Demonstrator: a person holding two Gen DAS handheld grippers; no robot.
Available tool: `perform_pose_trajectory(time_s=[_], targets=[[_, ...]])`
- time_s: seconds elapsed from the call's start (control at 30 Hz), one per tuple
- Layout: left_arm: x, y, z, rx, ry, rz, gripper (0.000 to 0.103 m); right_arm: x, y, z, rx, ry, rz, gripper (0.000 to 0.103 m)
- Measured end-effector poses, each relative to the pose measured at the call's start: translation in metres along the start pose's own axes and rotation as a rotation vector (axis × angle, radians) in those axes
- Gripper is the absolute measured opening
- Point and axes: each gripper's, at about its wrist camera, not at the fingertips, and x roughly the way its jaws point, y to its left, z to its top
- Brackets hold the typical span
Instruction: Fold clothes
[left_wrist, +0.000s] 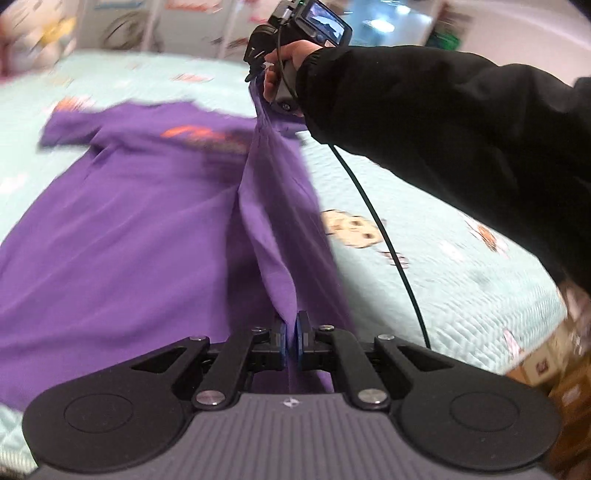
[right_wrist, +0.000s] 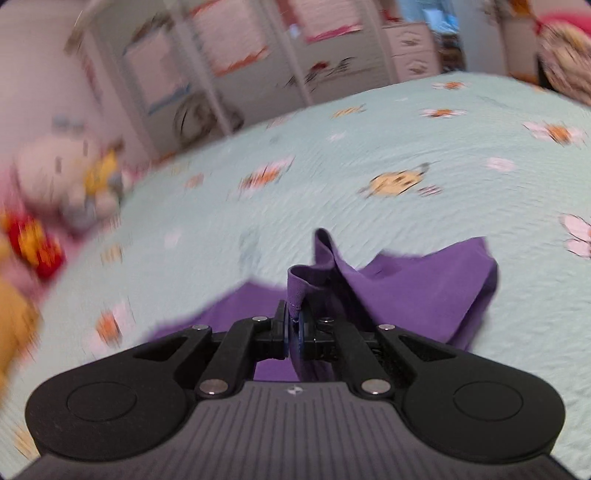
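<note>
A purple T-shirt (left_wrist: 122, 221) with orange print lies spread on a pale green bedspread (left_wrist: 461, 295). Its right side is lifted into a taut ridge running between the two grippers. My left gripper (left_wrist: 291, 332) is shut on the near end of that ridge, by the hem. The right gripper (left_wrist: 258, 70), held by a hand in a black sleeve, grips the far end near the shoulder. In the right wrist view, my right gripper (right_wrist: 293, 325) is shut on a bunched fold of the purple T-shirt (right_wrist: 417, 291), with a sleeve hanging to the right.
Stuffed toys (right_wrist: 70, 184) sit at the bed's far left. White cabinets (right_wrist: 229, 55) stand behind the bed. A black cable (left_wrist: 384, 240) hangs from the right gripper across the bedspread. Boxes (left_wrist: 554, 369) stand off the bed's right edge. Both views are motion-blurred.
</note>
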Motion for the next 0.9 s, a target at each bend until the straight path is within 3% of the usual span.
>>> perform_pose_trajectory(time_s=[0.17,0.23,0.37,0.57,0.7,0.9], targets=[[0.006,0.024,-0.002,-0.065,0.063,-0.027,0.005,0.055,0.057,-0.063,-0.168,0.123,-0.100,0.005],[0.006,0.027,-0.002,-0.070,0.060,-0.043,0.005,0.063,0.066,-0.078,-0.216,0.144,-0.127,0.017],[0.006,0.030,-0.001,-0.083,0.069,-0.055,0.005,0.045,0.065,-0.082,-0.237,0.095,-0.063,0.022],[-0.009,0.033,-0.003,-0.076,0.019,-0.037,0.005,-0.024,0.011,-0.057,-0.068,-0.037,0.064,0.037],[-0.020,0.037,-0.004,-0.073,-0.004,-0.034,0.005,-0.053,-0.054,-0.048,0.091,-0.076,0.033,0.039],[-0.027,0.036,-0.009,-0.021,0.002,-0.097,0.005,-0.046,-0.118,-0.035,0.255,-0.037,0.056,0.037]])
